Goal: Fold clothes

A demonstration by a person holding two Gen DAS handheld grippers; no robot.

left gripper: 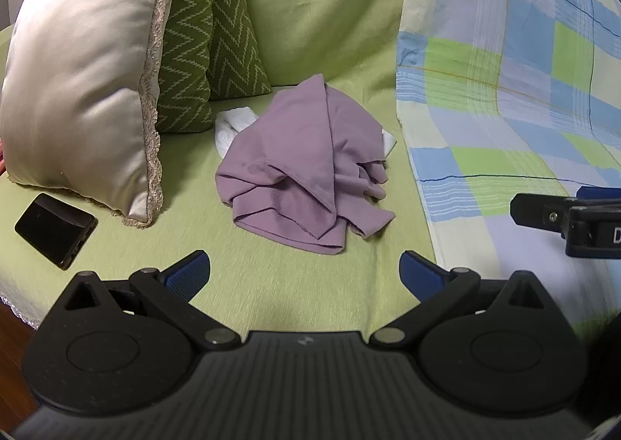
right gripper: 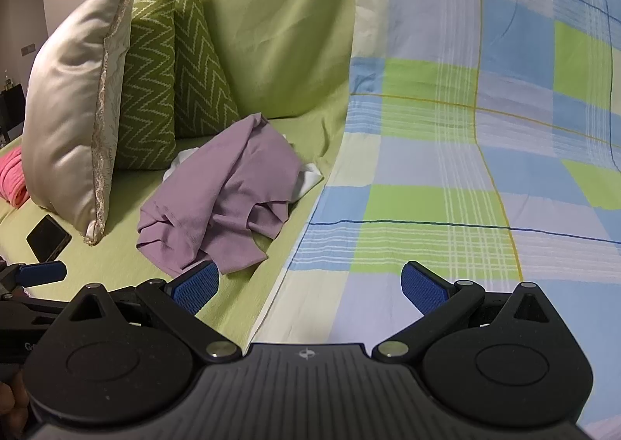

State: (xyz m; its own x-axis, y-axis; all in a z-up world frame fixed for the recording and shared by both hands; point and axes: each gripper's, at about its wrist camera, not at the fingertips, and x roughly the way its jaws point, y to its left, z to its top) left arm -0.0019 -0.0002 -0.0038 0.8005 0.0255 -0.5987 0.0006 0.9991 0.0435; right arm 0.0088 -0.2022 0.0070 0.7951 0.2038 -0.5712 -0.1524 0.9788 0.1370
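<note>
In the left wrist view, the left gripper point(left gripper: 304, 275) hangs over the green cover point(left gripper: 271, 284) with its blue pads point(left gripper: 186, 275) spread wide, gripping nothing and touching nothing. One purple garment point(left gripper: 306, 172) lies crumpled just ahead on the seat, over a white cloth point(left gripper: 233, 125). Three cushions stand to the left: one satin cushion point(left gripper: 81, 79) and two zigzag cushions point(left gripper: 190, 52). One phone point(left gripper: 54, 230) lies beside the satin one. A checked sheet point(left gripper: 504, 90) covers the right side.

In the right wrist view, the right gripper point(right gripper: 310, 286) is likewise wide apart and empty, above the edge of the checked sheet point(right gripper: 446, 129). The purple garment point(right gripper: 221, 195) sits ahead to the left. One pink cloth point(right gripper: 13, 176) shows at the far left.
</note>
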